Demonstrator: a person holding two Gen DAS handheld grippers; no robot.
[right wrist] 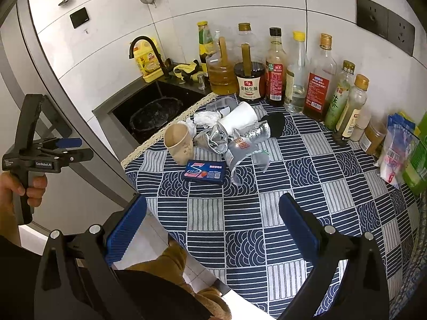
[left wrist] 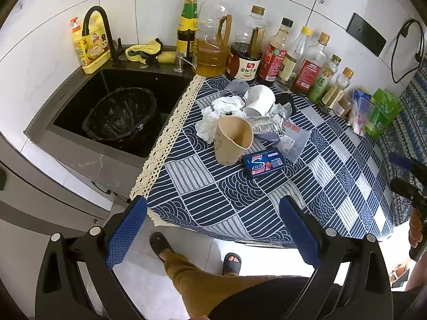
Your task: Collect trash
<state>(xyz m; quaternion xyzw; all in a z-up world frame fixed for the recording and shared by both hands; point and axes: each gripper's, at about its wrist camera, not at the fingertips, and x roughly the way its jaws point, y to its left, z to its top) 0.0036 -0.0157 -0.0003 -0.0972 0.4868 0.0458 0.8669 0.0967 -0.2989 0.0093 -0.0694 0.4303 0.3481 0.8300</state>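
Both grippers hang short of the table's near edge, well apart from the trash. The left gripper [left wrist: 213,229] has its blue fingers spread wide with nothing between them, over the cloth's front corner and the floor. The right gripper [right wrist: 213,226] is just as wide and bare, above the patterned cloth [right wrist: 267,226].

The trash sits in one heap toward the back left of the cloth. A tan cup [left wrist: 232,140] lies tipped, mouth to the front, touching crumpled tissue [left wrist: 216,114] on its left. Just beside the cup's base lies a blue pack [left wrist: 264,162], flat on the cloth. Behind the cup a white cup [left wrist: 260,100] lies on its side, with a clear cup [left wrist: 237,88] to its left. Crinkled foil [right wrist: 218,138] and a clear wrapper [right wrist: 240,149] spread to the right of the tan cup (the foil may be one piece or two; it is hard to tell).

A bin [left wrist: 121,113] lined with a black bag stands in the sink [left wrist: 66,101], left of the cloth's lace edge. Bottles [left wrist: 277,53] line the wall behind the heap.
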